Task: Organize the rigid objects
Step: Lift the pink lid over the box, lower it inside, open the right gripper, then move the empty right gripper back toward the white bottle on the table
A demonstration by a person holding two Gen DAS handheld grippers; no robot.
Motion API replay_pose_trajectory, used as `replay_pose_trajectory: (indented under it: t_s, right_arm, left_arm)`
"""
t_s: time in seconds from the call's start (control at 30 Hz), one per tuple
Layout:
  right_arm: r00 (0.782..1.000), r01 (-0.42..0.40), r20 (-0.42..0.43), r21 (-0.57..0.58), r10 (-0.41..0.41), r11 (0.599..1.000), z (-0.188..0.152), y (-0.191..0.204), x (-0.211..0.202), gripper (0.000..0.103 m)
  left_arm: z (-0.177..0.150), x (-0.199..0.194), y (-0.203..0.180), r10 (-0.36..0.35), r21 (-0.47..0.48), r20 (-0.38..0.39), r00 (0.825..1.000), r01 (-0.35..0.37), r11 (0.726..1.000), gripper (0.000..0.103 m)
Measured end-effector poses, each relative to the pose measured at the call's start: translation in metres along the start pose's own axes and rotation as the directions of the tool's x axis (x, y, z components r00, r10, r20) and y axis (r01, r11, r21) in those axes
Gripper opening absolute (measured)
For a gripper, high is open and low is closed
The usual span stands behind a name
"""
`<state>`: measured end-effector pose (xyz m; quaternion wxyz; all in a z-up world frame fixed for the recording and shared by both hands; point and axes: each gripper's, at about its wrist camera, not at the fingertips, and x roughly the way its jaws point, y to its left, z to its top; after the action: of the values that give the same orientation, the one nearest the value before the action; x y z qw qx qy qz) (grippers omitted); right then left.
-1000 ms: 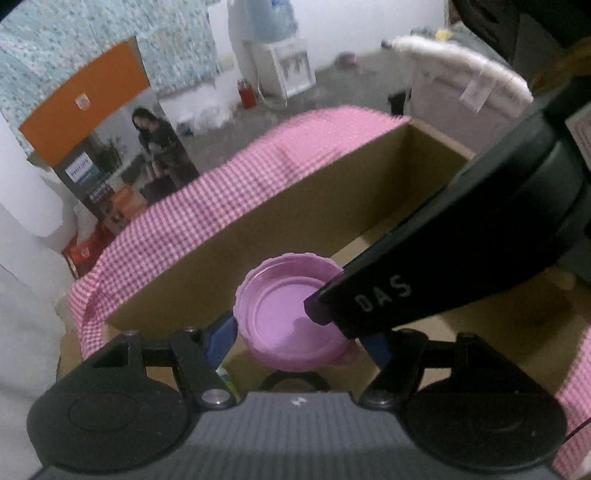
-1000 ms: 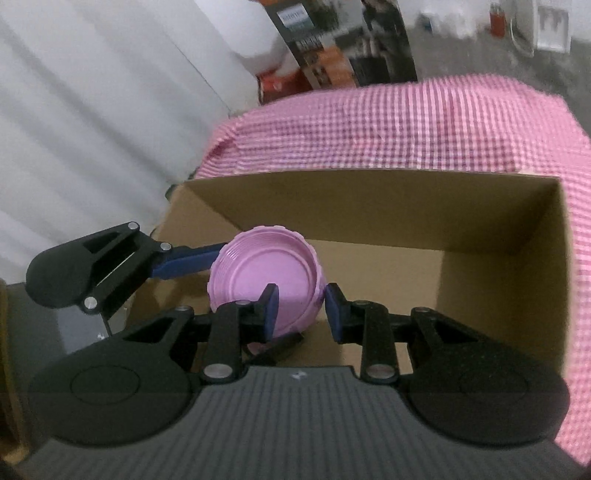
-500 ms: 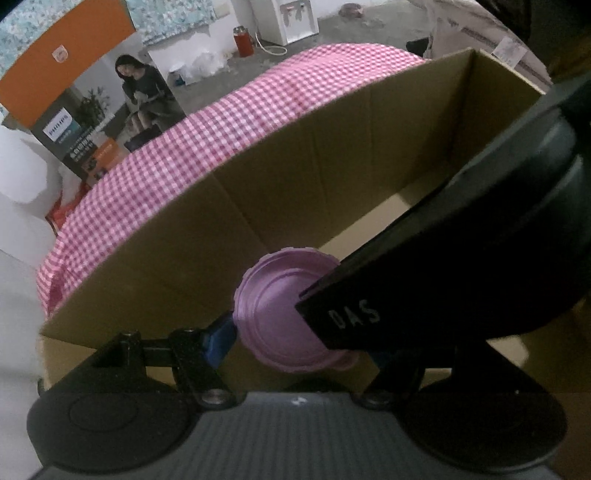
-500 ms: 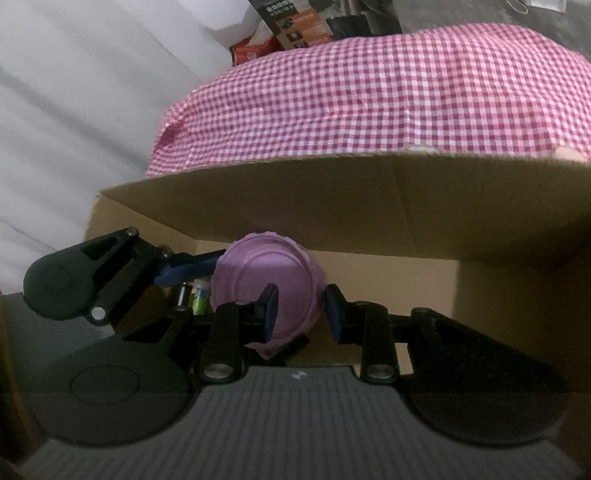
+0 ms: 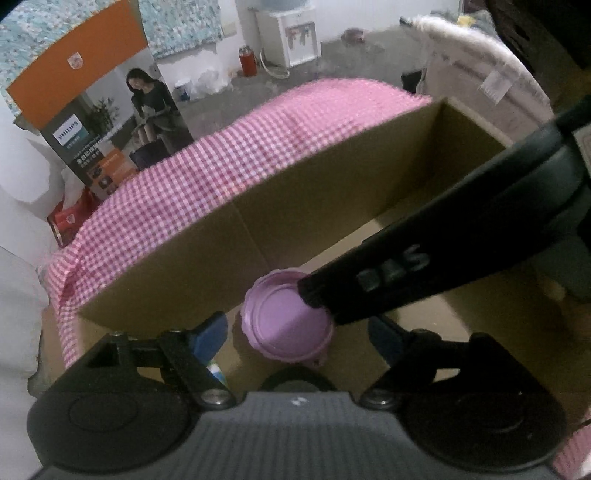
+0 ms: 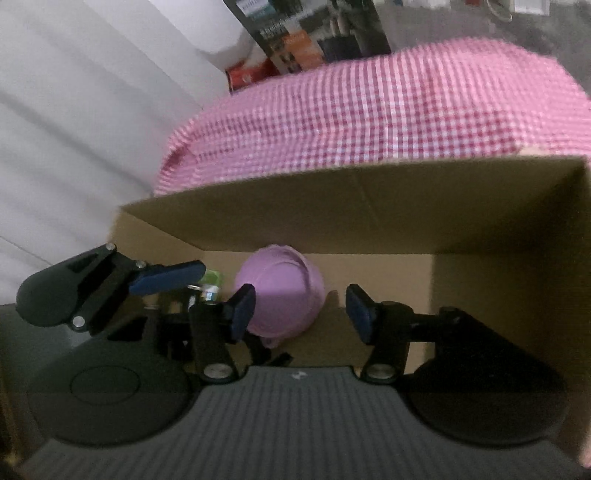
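Note:
A round pink plastic lid (image 5: 284, 325) lies on the floor of an open cardboard box (image 5: 332, 206). In the left wrist view my left gripper (image 5: 295, 336) is open, its blue pads (image 5: 207, 332) apart on either side of the lid. The right gripper's black arm (image 5: 443, 254) crosses above the lid. In the right wrist view the lid (image 6: 280, 295) lies in the box (image 6: 369, 218) between and just beyond my open right gripper (image 6: 301, 312). The left gripper's blue finger (image 6: 166, 275) shows to its left, clear of the lid.
A small green-and-white item (image 6: 212, 284) lies in the box's left corner. The box stands on a pink checked cloth (image 5: 229, 155). An orange Philips carton (image 5: 92, 110) and a water dispenser (image 5: 291, 33) stand beyond. A white wall (image 6: 74, 110) is at left.
Both grippers have opened and let go of the pink lid, which now lies on the box floor. Both have drawn back upward a little.

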<state>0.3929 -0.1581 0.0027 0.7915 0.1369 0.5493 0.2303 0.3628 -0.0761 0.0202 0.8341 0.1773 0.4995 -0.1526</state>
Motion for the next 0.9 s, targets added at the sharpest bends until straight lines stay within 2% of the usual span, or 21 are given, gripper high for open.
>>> replay_pose_trajectory:
  t_s: [0.17,0.27,0.37,0.53,0.63,0.77,0.9]
  right_arm:
    - [0.991,-0.010,0.132,-0.044,0.015,0.999,-0.019,0.014,-0.062,0.063]
    - [0.972,-0.025,0.229,-0.076,0.042,0.997,-0.041,0.025,-0.109,0.071]
    - [0.938,-0.059,0.335,-0.117,0.095,0.991,-0.075,0.033,-0.158,0.080]
    - [0.866,-0.094,0.475,-0.151,0.155,0.984,-0.151,0.035,-0.220,0.086]
    - [0.844,-0.092,0.513,-0.149,0.157,0.984,-0.199,0.029,-0.231,0.088]
    - [0.831,-0.095,0.540,-0.102,0.135,0.990,-0.258,0.019,-0.221,0.089]
    - [0.846,-0.122,0.515,-0.063,0.137,0.991,-0.295,0.022,-0.188,0.089]
  left_arm:
    - [-0.011,-0.051,-0.003,0.000,-0.020,0.083,0.997,0.001,1.000,0.089]
    - [-0.021,-0.085,-0.003,-0.003,-0.032,0.148,0.989,0.008,0.999,0.089]
    - [-0.037,-0.122,-0.005,-0.013,-0.035,0.224,0.975,0.022,0.999,0.090]
    - [-0.081,-0.173,-0.016,-0.063,-0.064,0.314,0.947,0.088,0.994,0.092]
    - [-0.115,-0.187,-0.025,-0.118,-0.087,0.322,0.939,0.154,0.984,0.092]
    - [-0.165,-0.182,-0.034,-0.172,-0.153,0.327,0.929,0.232,0.960,0.093]
    - [-0.214,-0.174,-0.045,-0.129,-0.215,0.355,0.926,0.215,0.953,0.099]
